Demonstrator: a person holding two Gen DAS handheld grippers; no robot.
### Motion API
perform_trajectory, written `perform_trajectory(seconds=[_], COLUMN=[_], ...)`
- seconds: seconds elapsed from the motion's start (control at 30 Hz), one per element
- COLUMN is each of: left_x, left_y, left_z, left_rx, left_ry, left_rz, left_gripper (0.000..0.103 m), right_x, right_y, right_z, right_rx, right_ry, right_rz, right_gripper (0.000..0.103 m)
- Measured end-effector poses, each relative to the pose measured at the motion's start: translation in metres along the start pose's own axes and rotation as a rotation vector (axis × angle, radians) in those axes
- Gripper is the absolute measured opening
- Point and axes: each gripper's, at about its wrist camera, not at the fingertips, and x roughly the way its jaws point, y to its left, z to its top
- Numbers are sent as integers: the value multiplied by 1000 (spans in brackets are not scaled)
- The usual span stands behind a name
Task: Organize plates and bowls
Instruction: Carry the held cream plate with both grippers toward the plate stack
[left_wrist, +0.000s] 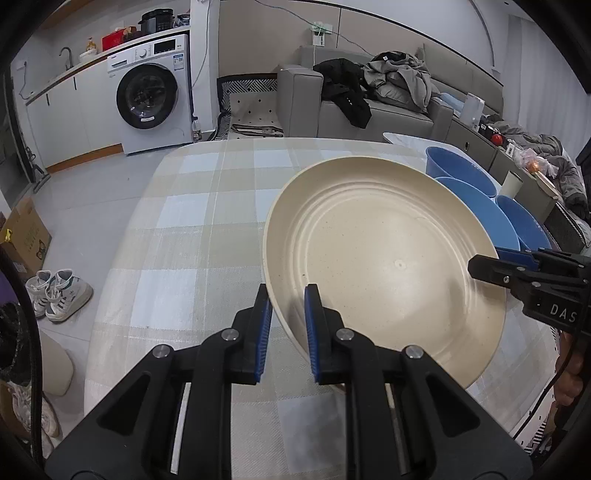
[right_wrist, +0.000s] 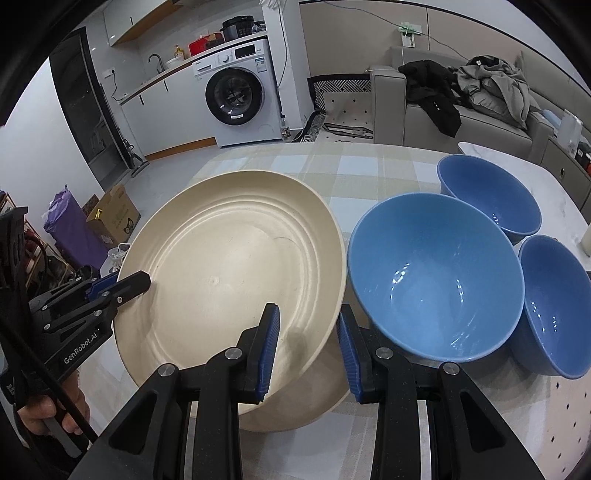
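Gripping the cream plate (left_wrist: 384, 266) by its near rim, left gripper (left_wrist: 288, 325) clamped on it, right gripper (right_wrist: 308, 343) pinching the opposite rim, plate tilted over the checked tablecloth (left_wrist: 192, 236), three blue bowls (right_wrist: 436, 280) just right of the right gripper, washing machine (left_wrist: 151, 96) far beyond.

The black left gripper with blue pads (left_wrist: 288, 325) is clamped on the rim of the cream plate (left_wrist: 388, 266), while the matching right gripper (right_wrist: 308, 347) straddles the opposite rim, both angled downward.
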Motion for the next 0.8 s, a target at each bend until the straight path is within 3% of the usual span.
perform_trajectory(seconds=[0.8], left_x=[35], left_y=[-2], left_z=[-14], left_rx=[44], left_ry=[59], left_rz=[-7], left_gripper=[15], right_x=[18], right_y=[1], right_z=[-31], right_rx=[23], right_ry=[43], right_rz=[-25], right_gripper=[34])
